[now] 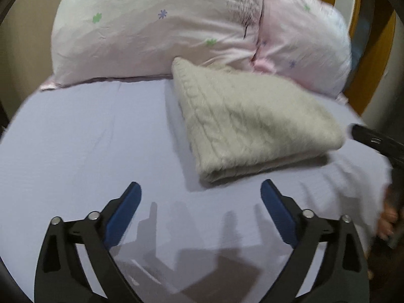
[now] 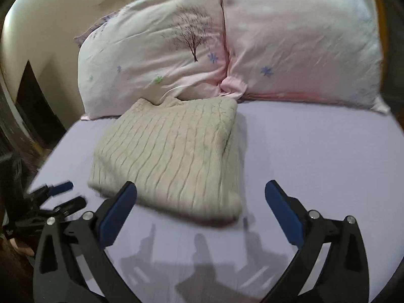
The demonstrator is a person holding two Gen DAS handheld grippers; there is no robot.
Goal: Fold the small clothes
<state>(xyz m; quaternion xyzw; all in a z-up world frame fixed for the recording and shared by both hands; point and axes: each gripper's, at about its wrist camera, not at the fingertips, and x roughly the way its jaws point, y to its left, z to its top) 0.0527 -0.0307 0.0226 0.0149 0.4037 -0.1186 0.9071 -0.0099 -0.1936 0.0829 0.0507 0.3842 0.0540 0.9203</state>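
A cream cable-knit sweater (image 1: 250,123) lies folded into a thick rectangle on the lavender bed sheet (image 1: 83,146); it also shows in the right wrist view (image 2: 174,156). My left gripper (image 1: 200,189) is open and empty, just in front of the sweater's near edge. My right gripper (image 2: 200,189) is open and empty, its left finger over the sweater's near edge. The right gripper shows at the right edge of the left wrist view (image 1: 373,141). The left gripper (image 2: 63,197) shows at the lower left of the right wrist view.
Two pale pink pillows (image 1: 156,27) (image 2: 300,48) with small flower prints lean at the head of the bed, touching the sweater's far edge. A wooden headboard (image 1: 371,58) rises behind them. A cream wall (image 2: 50,25) lies left of the bed.
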